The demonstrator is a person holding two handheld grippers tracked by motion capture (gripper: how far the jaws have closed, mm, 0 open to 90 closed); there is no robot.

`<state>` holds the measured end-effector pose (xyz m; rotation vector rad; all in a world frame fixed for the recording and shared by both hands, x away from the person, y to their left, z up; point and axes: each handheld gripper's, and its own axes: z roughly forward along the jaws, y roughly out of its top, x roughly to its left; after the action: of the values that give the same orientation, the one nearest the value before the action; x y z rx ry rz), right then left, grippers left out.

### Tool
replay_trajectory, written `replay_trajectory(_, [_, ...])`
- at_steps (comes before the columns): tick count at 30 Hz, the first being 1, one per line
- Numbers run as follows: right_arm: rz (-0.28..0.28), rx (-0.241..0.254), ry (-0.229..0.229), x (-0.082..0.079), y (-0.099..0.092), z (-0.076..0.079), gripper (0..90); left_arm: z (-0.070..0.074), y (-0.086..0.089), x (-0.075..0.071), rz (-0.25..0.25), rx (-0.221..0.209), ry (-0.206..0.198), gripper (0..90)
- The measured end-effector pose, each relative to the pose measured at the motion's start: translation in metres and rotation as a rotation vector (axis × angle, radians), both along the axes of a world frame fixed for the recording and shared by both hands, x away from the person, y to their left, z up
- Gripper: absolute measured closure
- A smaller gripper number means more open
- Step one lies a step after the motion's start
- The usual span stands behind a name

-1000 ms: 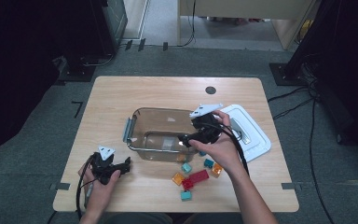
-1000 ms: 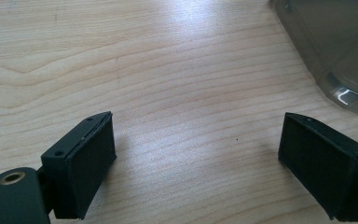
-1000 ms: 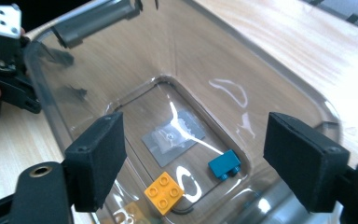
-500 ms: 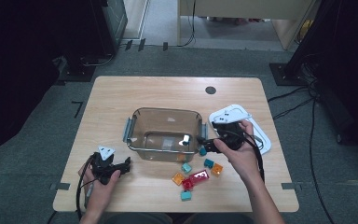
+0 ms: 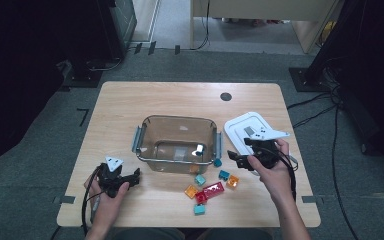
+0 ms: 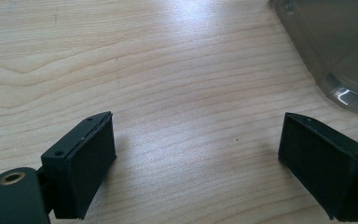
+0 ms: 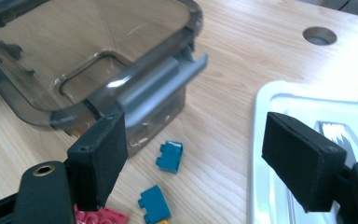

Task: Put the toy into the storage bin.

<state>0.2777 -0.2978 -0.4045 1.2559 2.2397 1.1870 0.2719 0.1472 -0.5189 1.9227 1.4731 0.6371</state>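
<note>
Nowhere legible writing | left gripper (image 6: 196,163) jaws wide, empty | right gripper (image 7: 191,158) jaws wide, empty

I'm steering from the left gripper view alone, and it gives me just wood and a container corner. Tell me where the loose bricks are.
Observer: The bricks, red, orange and teal, lie in a loose cluster on the table just in front of the container, toward its right end.
Operator: Report the right hand-held gripper.
Observer: The right hand-held gripper is open and holds nothing, between the container's right end and the white lid.
Operator: Give me the container's contents.
Observer: One small pale piece near its right wall; it is too small to identify.
</note>
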Motion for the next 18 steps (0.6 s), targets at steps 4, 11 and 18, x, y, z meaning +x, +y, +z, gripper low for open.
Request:
replay_trajectory(4, [-0.024,0.010,0.009,-0.003,-0.010,-0.008,23.9,0.000,0.000,0.000,0.000,-0.001,0.000,10.6])
replay_trajectory(11, [-0.040,0.024,0.024,-0.002,-0.012,-0.030,35.5,0.000,0.000,0.000,0.000,-0.001,0.000,10.6])
replay_trajectory(18, [-0.020,0.039,0.049,0.006,0.003,-0.066,50.9,0.000,0.000,0.000,0.000,-0.001,0.000,10.6])
